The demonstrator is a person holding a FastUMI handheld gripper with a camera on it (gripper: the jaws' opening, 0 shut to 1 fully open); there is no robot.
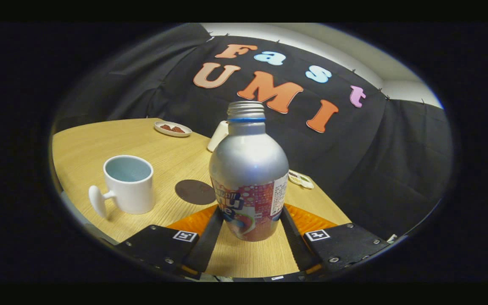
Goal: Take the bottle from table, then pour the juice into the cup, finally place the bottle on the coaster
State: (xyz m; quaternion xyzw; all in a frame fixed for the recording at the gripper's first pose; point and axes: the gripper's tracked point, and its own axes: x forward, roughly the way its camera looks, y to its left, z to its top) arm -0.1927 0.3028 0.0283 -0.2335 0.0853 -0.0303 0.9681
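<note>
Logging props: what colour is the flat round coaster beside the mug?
Dark brown coaster, plain, clearest in the gripper view.

The gripper point(250, 220) reaches forward, level, just above the counter point(176, 161). Its two fingers point(208, 237) stand either side of the bottle point(248, 178), low on its body, one at each flank. Both appear to touch the bottle's sides, so the jaws seem closed on it.

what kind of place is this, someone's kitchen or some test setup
Likely a staged test booth, not a kitchen: black cloth wall behind a wooden table, with the gripper fingers closed on a bottle near a cup.
</note>
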